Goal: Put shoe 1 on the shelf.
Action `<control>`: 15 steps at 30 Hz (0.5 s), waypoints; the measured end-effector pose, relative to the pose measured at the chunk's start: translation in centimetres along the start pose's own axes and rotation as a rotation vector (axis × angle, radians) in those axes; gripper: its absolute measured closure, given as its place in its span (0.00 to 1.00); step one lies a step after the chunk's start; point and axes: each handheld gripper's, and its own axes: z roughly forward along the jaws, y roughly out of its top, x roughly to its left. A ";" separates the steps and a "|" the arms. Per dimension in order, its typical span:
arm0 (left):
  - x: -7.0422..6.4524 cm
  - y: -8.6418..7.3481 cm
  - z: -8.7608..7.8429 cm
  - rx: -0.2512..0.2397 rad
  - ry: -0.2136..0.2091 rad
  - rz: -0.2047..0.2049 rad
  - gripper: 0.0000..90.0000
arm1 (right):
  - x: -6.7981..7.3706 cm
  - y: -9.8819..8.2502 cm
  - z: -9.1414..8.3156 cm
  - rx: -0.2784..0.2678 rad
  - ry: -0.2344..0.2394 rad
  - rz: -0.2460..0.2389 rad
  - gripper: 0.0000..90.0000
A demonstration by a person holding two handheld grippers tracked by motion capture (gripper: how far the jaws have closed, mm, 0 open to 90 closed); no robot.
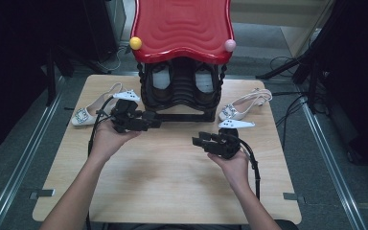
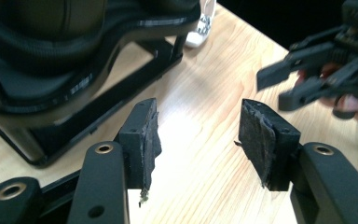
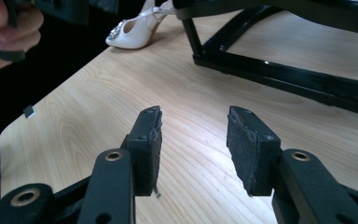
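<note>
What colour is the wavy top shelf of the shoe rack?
The top shelf is glossy red, seen best in the high view.

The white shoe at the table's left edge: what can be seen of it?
The white shoe is a pale, glossy slingback heel with a thin strap loop and a sparkly buckle on its toe. It lies on the wooden table near the left edge, toe toward the person, left of the black rack. Nothing grips it; the left tongs are beside it, apart.

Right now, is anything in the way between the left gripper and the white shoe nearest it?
Nothing visible. The left gripper points toward the black rack, and the white shoe lies beside it on bare table.
</note>
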 end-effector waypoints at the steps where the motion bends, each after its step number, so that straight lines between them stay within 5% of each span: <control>1: 0.1 -0.3 0.1 -0.002 0.004 0.001 0.54 | -0.1 -0.1 -0.2 0.000 -0.004 -0.008 0.63; 12: 1.5 -3.5 0.6 -0.002 0.004 -0.027 0.59 | -0.6 -1.4 -1.4 0.055 -0.027 -0.087 0.69; 15: 1.9 -4.3 0.4 -0.004 0.018 -0.053 0.59 | -0.9 -1.3 -1.5 0.059 -0.018 -0.059 0.69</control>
